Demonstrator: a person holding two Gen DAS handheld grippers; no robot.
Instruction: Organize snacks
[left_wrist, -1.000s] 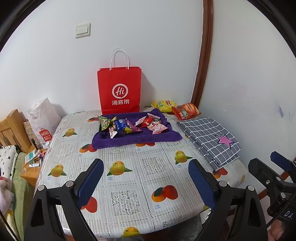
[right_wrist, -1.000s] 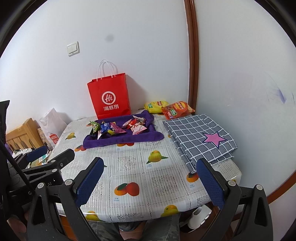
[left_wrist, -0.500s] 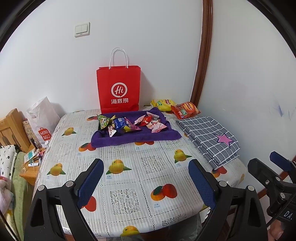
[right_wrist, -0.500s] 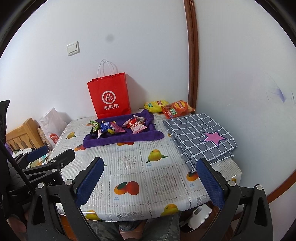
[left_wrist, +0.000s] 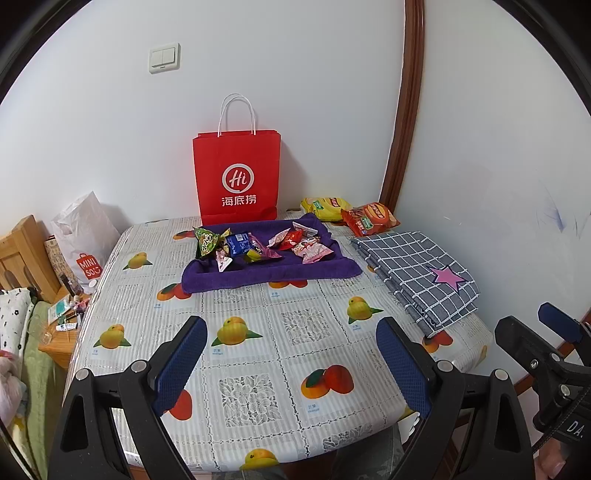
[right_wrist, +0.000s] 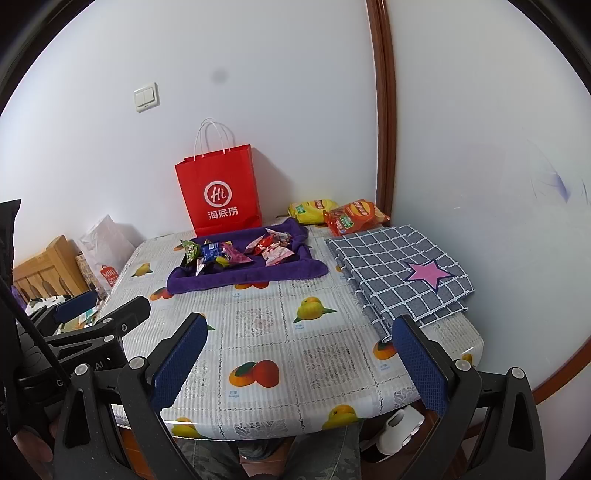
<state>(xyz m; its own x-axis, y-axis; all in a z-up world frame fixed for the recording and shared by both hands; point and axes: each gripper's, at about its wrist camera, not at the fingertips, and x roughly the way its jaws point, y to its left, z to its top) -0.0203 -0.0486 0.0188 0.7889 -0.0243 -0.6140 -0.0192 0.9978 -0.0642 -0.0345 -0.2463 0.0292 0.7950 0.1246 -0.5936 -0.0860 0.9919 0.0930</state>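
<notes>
Several small snack packets (left_wrist: 258, 245) lie on a purple towel (left_wrist: 266, 273) at the far middle of the table; they also show in the right wrist view (right_wrist: 236, 253) on the towel (right_wrist: 251, 275). A yellow chip bag (left_wrist: 325, 208) and an orange chip bag (left_wrist: 371, 218) lie behind it near the wall. A red paper bag (left_wrist: 236, 184) stands against the wall. My left gripper (left_wrist: 291, 354) is open and empty over the table's near edge. My right gripper (right_wrist: 299, 354) is open and empty, to the right of the left one (right_wrist: 99, 325).
A folded grey checked cloth with a pink star (left_wrist: 417, 269) lies at the table's right side. The fruit-print tablecloth (left_wrist: 258, 332) covers the table. A white plastic bag (left_wrist: 85, 236) and a cluttered wooden stand (left_wrist: 62, 325) are left of the table.
Both grippers have shifted only slightly; the table sits a little lower in both views. Nothing on the table has moved.
</notes>
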